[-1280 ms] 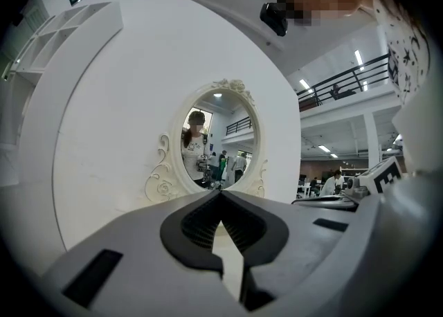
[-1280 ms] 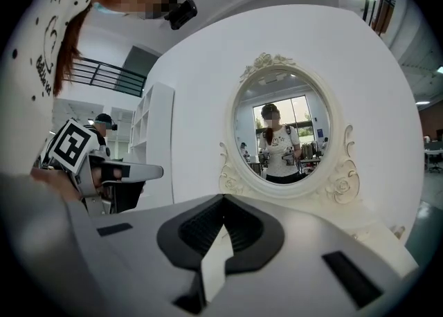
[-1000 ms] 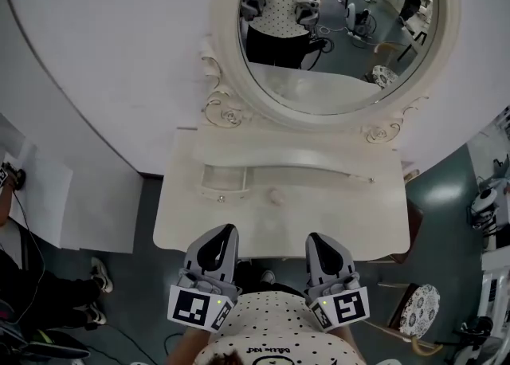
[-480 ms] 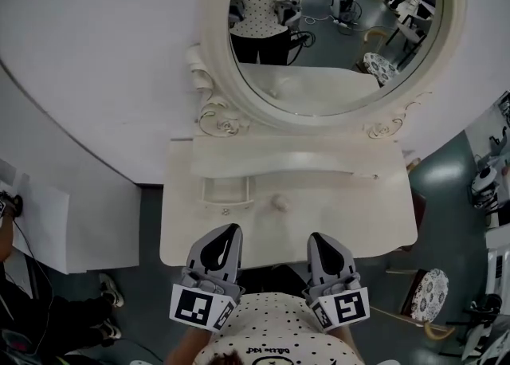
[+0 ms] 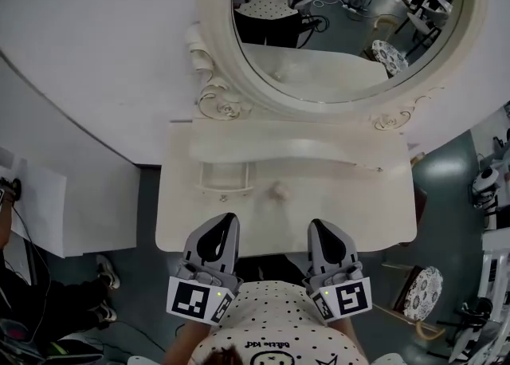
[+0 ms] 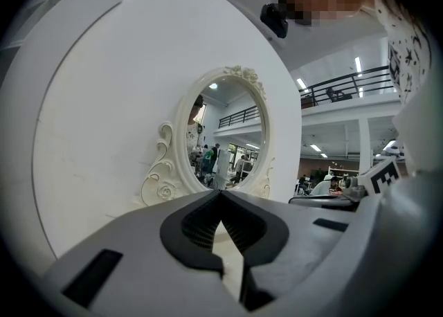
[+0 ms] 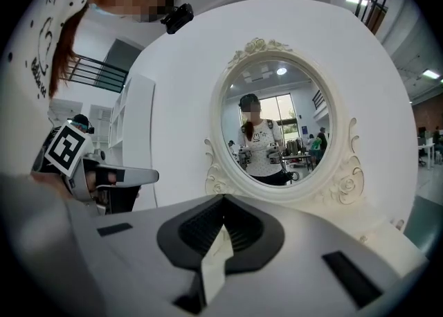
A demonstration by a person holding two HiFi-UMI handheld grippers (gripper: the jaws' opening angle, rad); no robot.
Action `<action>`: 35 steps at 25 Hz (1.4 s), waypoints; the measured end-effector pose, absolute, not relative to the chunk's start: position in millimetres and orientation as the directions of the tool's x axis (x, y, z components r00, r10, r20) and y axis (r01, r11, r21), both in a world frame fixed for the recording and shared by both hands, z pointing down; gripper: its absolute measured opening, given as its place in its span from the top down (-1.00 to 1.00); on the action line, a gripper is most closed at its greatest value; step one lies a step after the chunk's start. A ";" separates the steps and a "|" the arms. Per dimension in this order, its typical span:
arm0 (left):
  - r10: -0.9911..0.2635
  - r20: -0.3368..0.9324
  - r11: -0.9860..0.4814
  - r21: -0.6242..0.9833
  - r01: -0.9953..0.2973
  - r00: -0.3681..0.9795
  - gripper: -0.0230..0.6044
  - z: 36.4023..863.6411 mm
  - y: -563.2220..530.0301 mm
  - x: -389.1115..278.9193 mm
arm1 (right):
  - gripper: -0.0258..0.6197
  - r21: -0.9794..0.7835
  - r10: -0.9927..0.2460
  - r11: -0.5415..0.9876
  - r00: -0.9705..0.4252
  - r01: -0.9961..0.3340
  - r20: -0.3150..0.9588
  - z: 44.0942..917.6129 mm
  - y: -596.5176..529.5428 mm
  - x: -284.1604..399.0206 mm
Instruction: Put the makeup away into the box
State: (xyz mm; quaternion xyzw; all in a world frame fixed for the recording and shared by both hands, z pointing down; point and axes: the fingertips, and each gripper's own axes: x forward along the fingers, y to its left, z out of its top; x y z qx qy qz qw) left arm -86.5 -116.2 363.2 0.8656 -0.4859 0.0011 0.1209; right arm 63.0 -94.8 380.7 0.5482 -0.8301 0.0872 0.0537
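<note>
**Makeup is waiting on the table, both tongs are closed and empty**

From where I am standing, the task is only beginning, as far as I can judge. The person is holding the left gripper [image 5: 227, 224] above the near edge of the white dressing table [image 5: 358, 212]. Its jaws are meeting at the tips and nothing is sitting between them. It is pointing roughly toward the small box [image 5: 227, 166], which is lying on the left part of the tabletop, near the raised shelf [image 5: 319, 150] at the back.

Just to the right of the box, apart from it, a small pale round thing [image 5: 280, 190] is resting on the table. I am taking it for the makeup, though it is too small to be sure. It is lying outside the box, so I judge that the picking and the placing are both left to do.

Further right, the right gripper [image 5: 319, 228] is hovering beside the left one, also pressed closed and carrying nothing.

About the box: it is looking empty to me (its walls are pale, maybe transparent, so something flat inside could be escaping my eye). The big oval mirror [image 5: 343, 29] behind is showing only the person and the room.
</note>
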 end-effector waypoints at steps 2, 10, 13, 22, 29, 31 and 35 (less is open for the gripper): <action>-0.848 0.119 -0.487 0.206 -0.849 0.516 0.91 361.2 -118.2 -84.2 | 0.90 -0.083 -0.896 0.396 -0.405 -0.914 0.183 378.2 -98.2 66.0; -0.868 0.117 -0.454 0.200 -0.868 0.482 0.91 357.4 -120.6 -78.1 | 0.90 -0.087 -0.881 0.430 -0.439 -0.899 0.175 376.0 -108.1 74.3; -0.876 0.119 -0.440 0.201 -0.875 0.468 0.91 357.4 -122.3 -80.2 | 0.90 -0.089 -0.874 0.445 -0.454 -0.891 0.173 376.7 -111.6 73.1; -0.885 0.145 -0.412 0.195 -0.890 0.442 0.91 363.5 -129.9 -87.1 | 0.70 -0.018 -0.818 0.515 -0.498 -0.857 0.289 421.4 -151.5 62.8; -0.888 0.161 -0.399 0.194 -0.896 0.430 0.91 366.6 -138.6 -88.6 | 0.45 -0.050 -0.662 0.592 -0.521 -0.804 0.539 530.6 -190.7 48.6; -0.891 0.165 -0.390 0.196 -0.899 0.423 0.91 367.2 -142.4 -90.4 | 0.41 -0.052 -0.606 0.615 -0.513 -0.787 0.607 560.5 -195.1 44.6; -0.897 0.171 -0.374 0.198 -0.906 0.407 0.91 368.3 -148.3 -95.2 | 0.37 -0.060 -0.523 0.636 -0.487 -0.770 0.699 605.8 -196.7 40.8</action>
